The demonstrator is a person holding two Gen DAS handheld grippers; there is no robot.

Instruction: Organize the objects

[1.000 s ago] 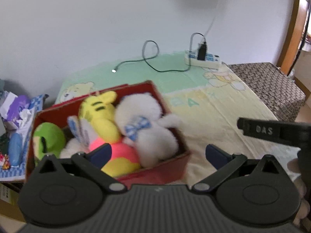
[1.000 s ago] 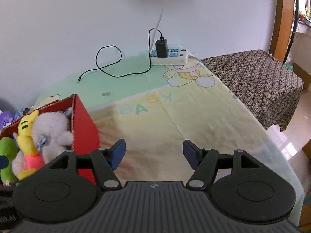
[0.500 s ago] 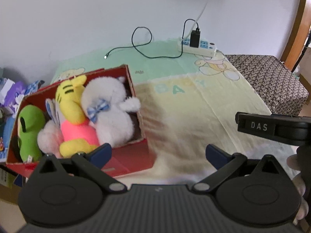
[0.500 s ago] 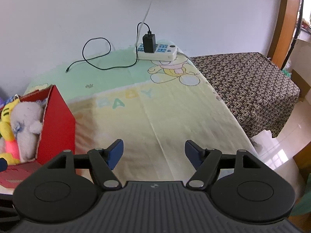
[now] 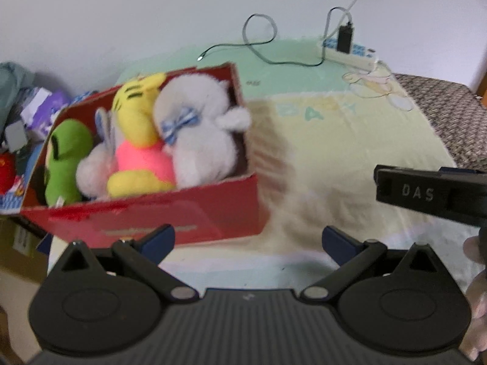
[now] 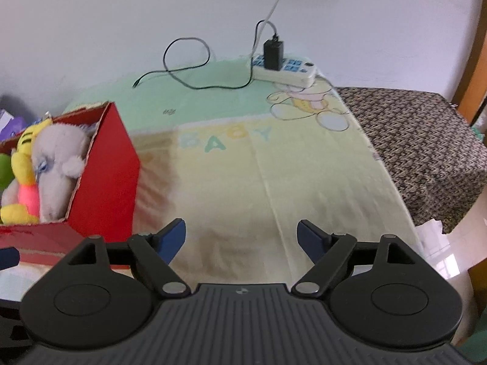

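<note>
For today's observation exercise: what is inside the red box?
The red box holds a green plush, a yellow-and-pink tiger plush, a white plush and a pale one. Its floor is hidden.

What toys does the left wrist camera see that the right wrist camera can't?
Only the left wrist view shows the whole green plush, the pale bunny squeezed beside it, the clutter left of the box, and the other tool's black bar marked DAS.

Only the right wrist view shows the brown patterned cover's front edge and the floor below it.

Both show the red box, the yellow tiger plush, the white plush, the power strip, the black cable and open, empty tongs.
</note>
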